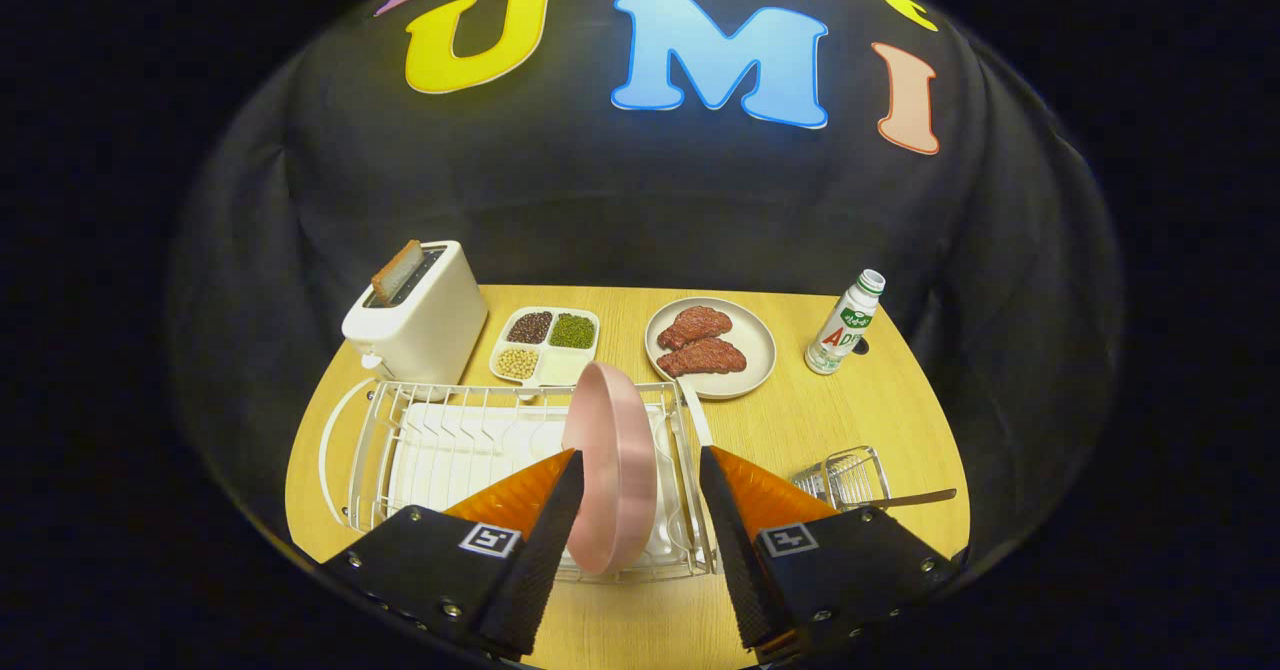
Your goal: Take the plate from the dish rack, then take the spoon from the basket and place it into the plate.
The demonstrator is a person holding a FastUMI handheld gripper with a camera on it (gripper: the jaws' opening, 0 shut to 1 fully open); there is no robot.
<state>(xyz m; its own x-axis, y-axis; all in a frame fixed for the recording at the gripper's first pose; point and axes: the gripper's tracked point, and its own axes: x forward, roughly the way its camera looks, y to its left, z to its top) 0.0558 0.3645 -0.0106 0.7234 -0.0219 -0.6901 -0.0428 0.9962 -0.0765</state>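
My gripper is open, straddling the plate in the rack. Step one: I judge closing on the rim comes next.

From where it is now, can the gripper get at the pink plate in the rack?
Probably yes. The pink plate stands on edge in the dish rack, its rim between the open gripper fingers. One finger is at the rim, the other stands apart, and nothing lies between.
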